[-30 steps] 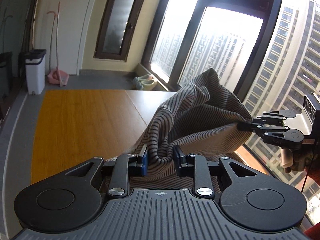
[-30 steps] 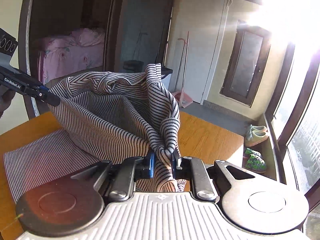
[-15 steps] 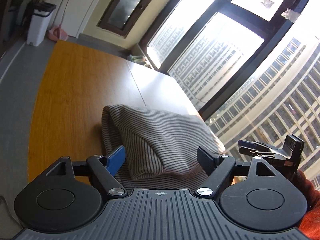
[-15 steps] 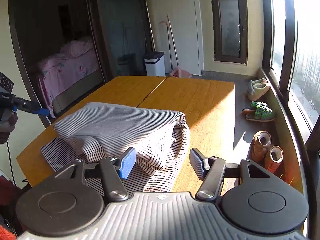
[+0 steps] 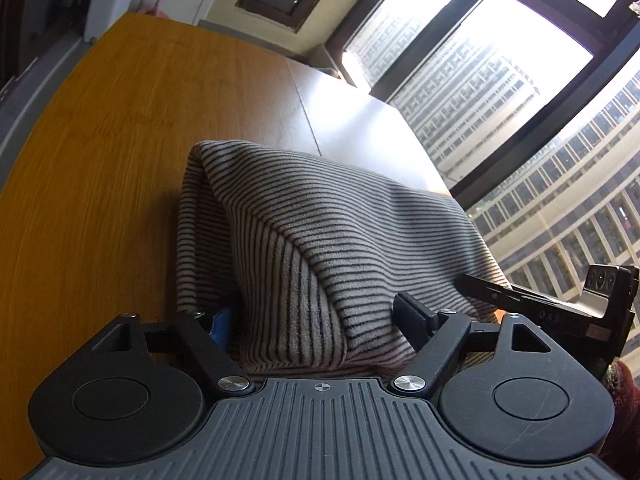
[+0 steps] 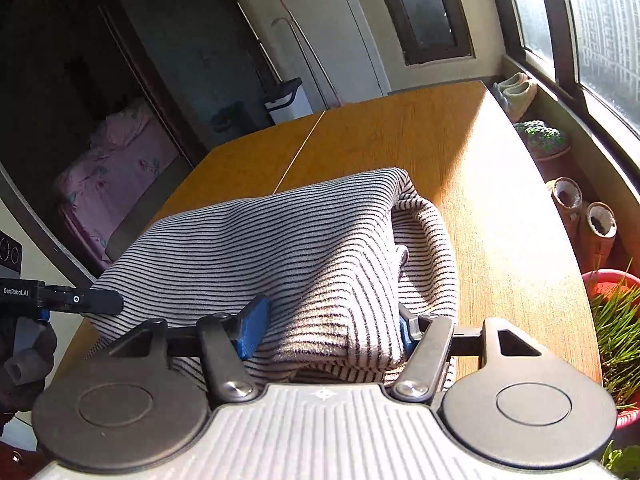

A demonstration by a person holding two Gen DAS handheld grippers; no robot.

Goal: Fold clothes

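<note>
Hard daylight from the windows, deep shade indoors

We see the windows blown out to white at far right, glare washing the far table pale; sun patches and sharp shadows fall across the striped garment, the left doorway sinks into darkness, and fisheye bending curves every edge.

- left gripper: jaws spread wide, low and pretty much level, one blue-padded finger on each side of the cloth, not pinching
- right gripper: same deal, wide apart, fingers straddling the fabric
- both sit side by side, pointing the same way
</note>
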